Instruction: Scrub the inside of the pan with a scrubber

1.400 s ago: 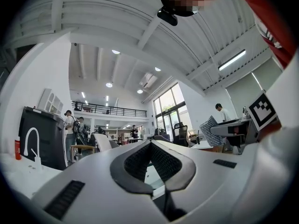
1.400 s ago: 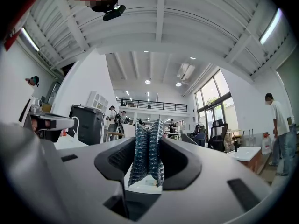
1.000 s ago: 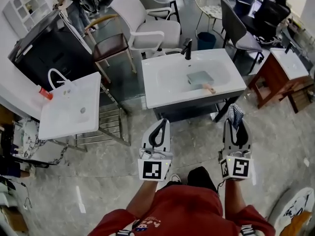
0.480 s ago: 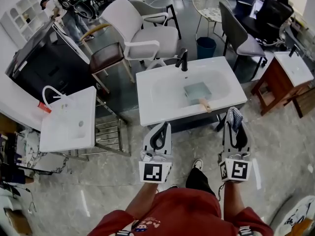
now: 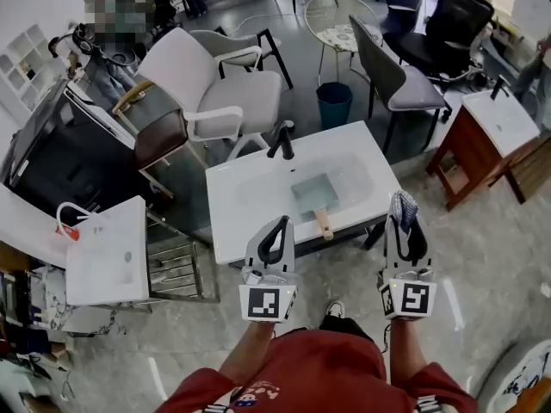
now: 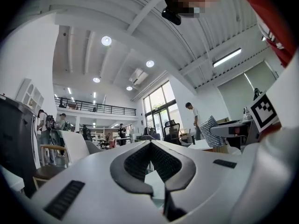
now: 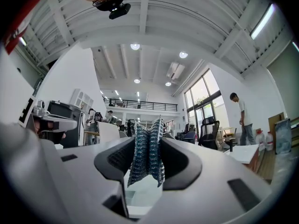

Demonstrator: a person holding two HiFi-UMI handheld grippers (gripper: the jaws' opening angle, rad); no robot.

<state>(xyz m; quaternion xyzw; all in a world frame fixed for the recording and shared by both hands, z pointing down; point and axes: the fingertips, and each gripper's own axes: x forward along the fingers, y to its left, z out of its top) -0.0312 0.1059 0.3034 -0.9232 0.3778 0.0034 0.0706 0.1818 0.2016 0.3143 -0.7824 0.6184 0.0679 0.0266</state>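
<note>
Now: left gripper [image 6: 150, 143] tips together, empty | right gripper [image 7: 148, 141] clamps scrubber [image 7: 146, 162] | head view only: pan [image 5: 312, 195] in sink [image 5: 231, 229]

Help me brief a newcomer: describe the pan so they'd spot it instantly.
Take the middle white sink, straight ahead. In its basin, below the black tap, lies the pan: square, pale grey-green, with a wooden handle, alone in there.

Left tool [image 5: 281, 223] jaws together, empty, right tool [image 5: 402, 220] clamped on scrubber [image 5: 406, 203], both arms forward
</note>
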